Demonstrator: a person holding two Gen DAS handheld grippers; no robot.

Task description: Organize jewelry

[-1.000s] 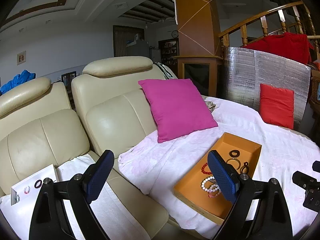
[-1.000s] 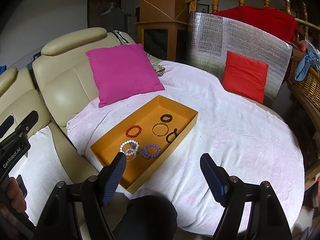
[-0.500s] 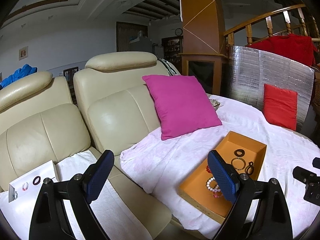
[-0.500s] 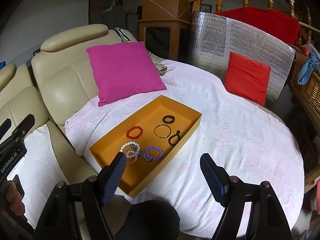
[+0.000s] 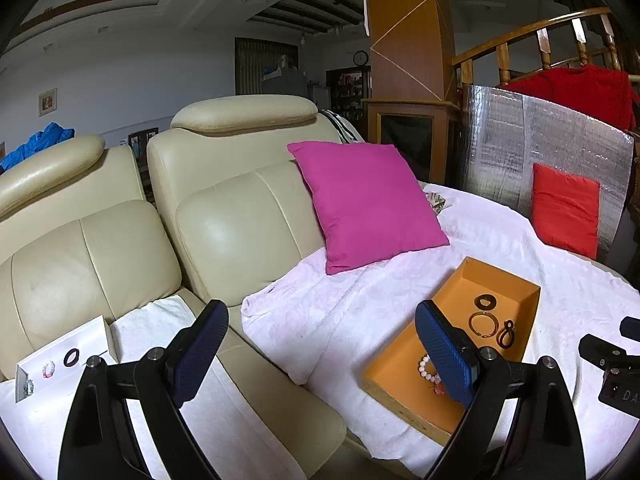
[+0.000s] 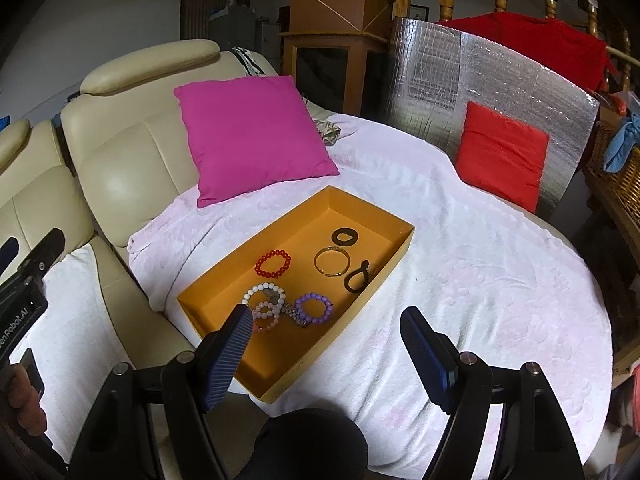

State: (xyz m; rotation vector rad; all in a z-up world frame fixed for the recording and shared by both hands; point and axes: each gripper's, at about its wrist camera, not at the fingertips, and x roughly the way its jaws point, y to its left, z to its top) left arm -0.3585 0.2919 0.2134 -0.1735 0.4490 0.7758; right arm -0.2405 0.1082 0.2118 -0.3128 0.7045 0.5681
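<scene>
beaded bracelets and dark rings lie in the shallow orange cardboard tray on our white-clothed round table, near its sofa-side edge. our right gripper and left gripper hover wide apart, empty.

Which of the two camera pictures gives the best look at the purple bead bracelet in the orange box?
The right wrist view. There the purple bead bracelet lies in full sight in the orange box, beside the white bead bracelets. In the left wrist view one finger of the left gripper covers that part of the box, so the purple bracelet cannot be seen.
</scene>
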